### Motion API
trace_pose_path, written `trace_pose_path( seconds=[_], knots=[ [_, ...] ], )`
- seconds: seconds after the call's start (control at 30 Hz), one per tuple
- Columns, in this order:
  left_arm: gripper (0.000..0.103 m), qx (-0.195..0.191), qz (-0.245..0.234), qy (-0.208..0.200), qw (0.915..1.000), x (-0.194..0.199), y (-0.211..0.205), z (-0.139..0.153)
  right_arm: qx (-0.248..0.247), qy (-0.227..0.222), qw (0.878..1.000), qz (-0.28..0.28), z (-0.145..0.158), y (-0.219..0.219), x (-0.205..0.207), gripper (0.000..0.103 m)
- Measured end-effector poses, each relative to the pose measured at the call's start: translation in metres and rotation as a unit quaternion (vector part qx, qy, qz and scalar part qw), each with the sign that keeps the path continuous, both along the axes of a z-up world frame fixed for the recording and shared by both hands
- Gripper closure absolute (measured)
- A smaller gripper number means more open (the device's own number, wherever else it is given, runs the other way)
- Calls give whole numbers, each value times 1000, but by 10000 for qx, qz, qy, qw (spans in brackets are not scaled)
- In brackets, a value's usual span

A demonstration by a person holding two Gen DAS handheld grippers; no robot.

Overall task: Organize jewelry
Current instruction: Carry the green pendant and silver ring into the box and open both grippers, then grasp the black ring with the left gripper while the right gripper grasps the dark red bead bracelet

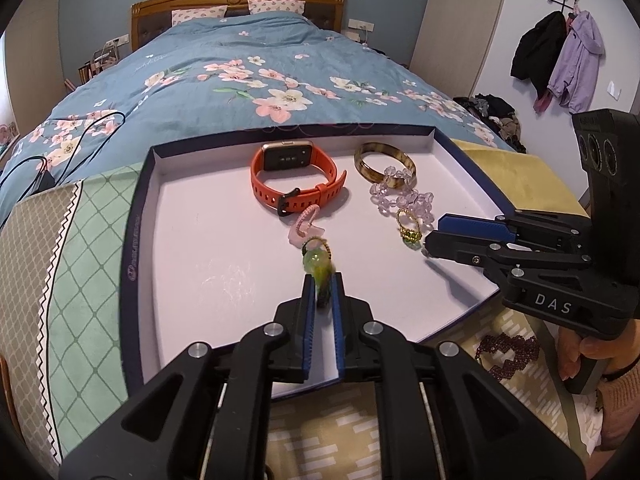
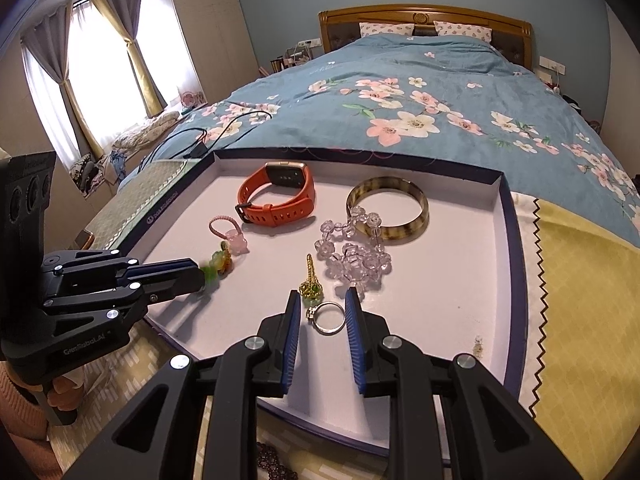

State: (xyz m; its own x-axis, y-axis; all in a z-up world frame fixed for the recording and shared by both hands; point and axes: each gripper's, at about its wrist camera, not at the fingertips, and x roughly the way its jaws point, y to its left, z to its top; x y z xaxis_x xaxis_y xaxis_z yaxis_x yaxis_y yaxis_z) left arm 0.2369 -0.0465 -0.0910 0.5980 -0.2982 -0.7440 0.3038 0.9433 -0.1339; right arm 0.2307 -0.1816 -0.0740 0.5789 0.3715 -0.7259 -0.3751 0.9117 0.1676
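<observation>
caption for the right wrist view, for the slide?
Right tongs open around a silver ring in the white tray; left tongs grip a green bead charm.

watch (image 1: 298, 178) left of bangle (image 1: 384, 160), both in tray (image 1: 192, 208)

Green bead charm (image 1: 320, 276) motion-blurred, lower end hidden between gripper pads. Dark-red beaded bracelet (image 2: 276, 466) cut off at bottom edge.

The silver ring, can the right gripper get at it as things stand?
Probably yes. The right gripper is open, and the silver ring lies flat in the tray between its fingers, with nothing over it; a gold charm sits just beyond.
</observation>
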Motion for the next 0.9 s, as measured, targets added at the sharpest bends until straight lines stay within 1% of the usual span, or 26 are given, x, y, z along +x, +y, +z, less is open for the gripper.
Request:
trace_pose_path(
  seconds=[0.07, 0.13, 0.17, 0.33, 0.43, 0.57, 0.6, 0.73, 0.8, 0.83, 0.9],
  knots=[
    [91, -41, 20, -57, 10000, -3, 3, 4, 54, -28, 10000, -43, 2, -3, -2, 81],
    [83, -53, 63, -147, 9999, -7, 7, 9, 99, -51, 9999, -80, 5, -6, -5, 78],
    [82, -54, 76, -195, 9998, -9, 8, 12, 129, -70, 9998, -99, 6, -8, -7, 76],
    [71, -158, 104, -537, 9984, -35, 24, 32, 350, -235, 9990, -161, 22, -19, -23, 72],
    [68, -199, 126, -691, 9973, -51, 37, 42, 459, -351, 9982, -133, 31, -25, -36, 69],
    [65, -202, 168, -834, 9962, -75, 55, 49, 524, -455, 9975, -98, 40, -32, -55, 62],
    [64, -174, 170, -846, 9961, -80, 58, 48, 525, -455, 9975, -88, 41, -33, -59, 62],
    [60, 16, 122, -768, 9970, -101, 65, 40, 457, -356, 9983, -16, 36, -36, -77, 55],
    [58, 67, 116, -636, 9979, -107, 69, 31, 310, -261, 9992, -34, 28, -36, -85, 53],
    [55, 69, 131, -584, 9982, -109, 70, 28, 284, -174, 9994, -32, 23, -36, -88, 53],
    [54, 97, 167, -453, 9988, -109, 72, 20, 277, -35, 9996, -45, 15, -37, -92, 51]
  ],
)
